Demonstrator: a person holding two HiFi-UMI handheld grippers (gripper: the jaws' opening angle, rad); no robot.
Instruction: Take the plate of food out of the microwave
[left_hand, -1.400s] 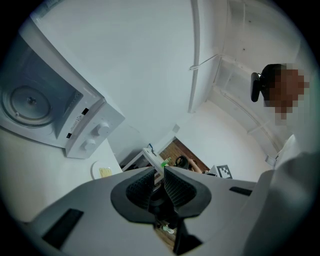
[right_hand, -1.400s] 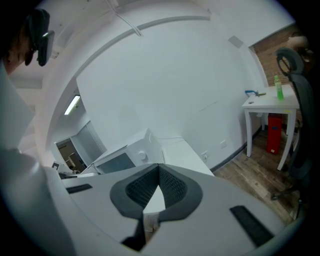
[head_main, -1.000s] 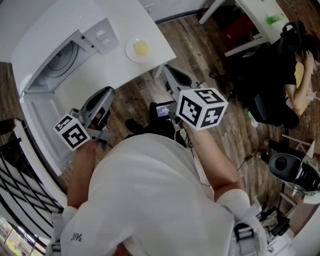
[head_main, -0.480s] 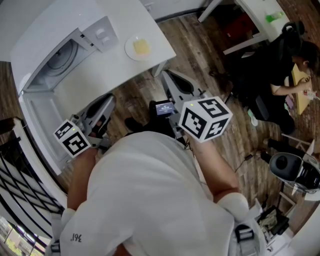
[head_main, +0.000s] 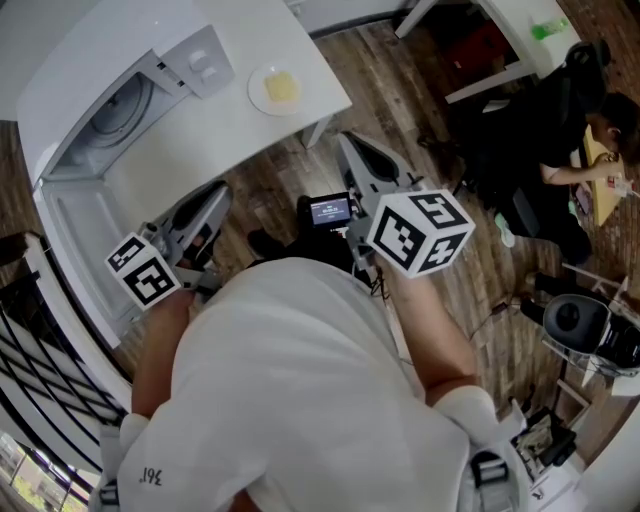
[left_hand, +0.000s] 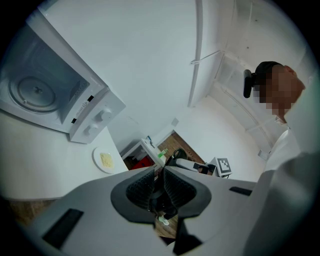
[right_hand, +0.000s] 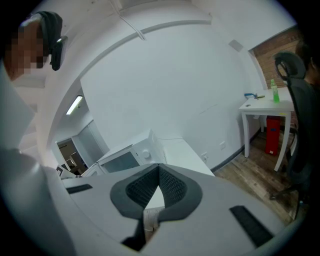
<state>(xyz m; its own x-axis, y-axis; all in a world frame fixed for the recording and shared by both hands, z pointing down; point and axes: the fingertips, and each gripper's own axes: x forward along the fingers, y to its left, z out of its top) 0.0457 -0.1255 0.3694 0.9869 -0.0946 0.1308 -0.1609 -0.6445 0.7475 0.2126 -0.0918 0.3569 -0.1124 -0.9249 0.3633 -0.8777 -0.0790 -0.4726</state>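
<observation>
The plate of food (head_main: 278, 88) is outside the microwave (head_main: 125, 110). It stands on the white worktop (head_main: 200, 140), near the corner, just beside the side of the microwave that has the two knobs. The food on it is a pale yellow piece in the middle. The microwave door is open and hangs out toward the person, and in the cavity the round glass turntable shows.

The left gripper (head_main: 218, 190) is in front of the worktop edge, over the wooden floor, and points toward the worktop. Its jaws stand only a little apart – a narrow gap, with nothing between the pads. In the left gripper view this gripper (left_hand: 160, 169) looks past the plate (left_hand: 105, 160) and the microwave (left_hand: 50, 95), which are both to the left of its jaws.

The right gripper (head_main: 348, 142) is to the right of the worktop corner, below the plate in the head view and apart from it. Its jaws are closed together, pad against pad, and they hold nothing. In the right gripper view this gripper (right_hand: 158, 166) has the microwave (right_hand: 130, 155) and the worktop (right_hand: 180, 150) behind it.

Neither gripper touches the plate. At the far right of the head view a person sits on a dark chair – near a second white table with a green bottle on it.
</observation>
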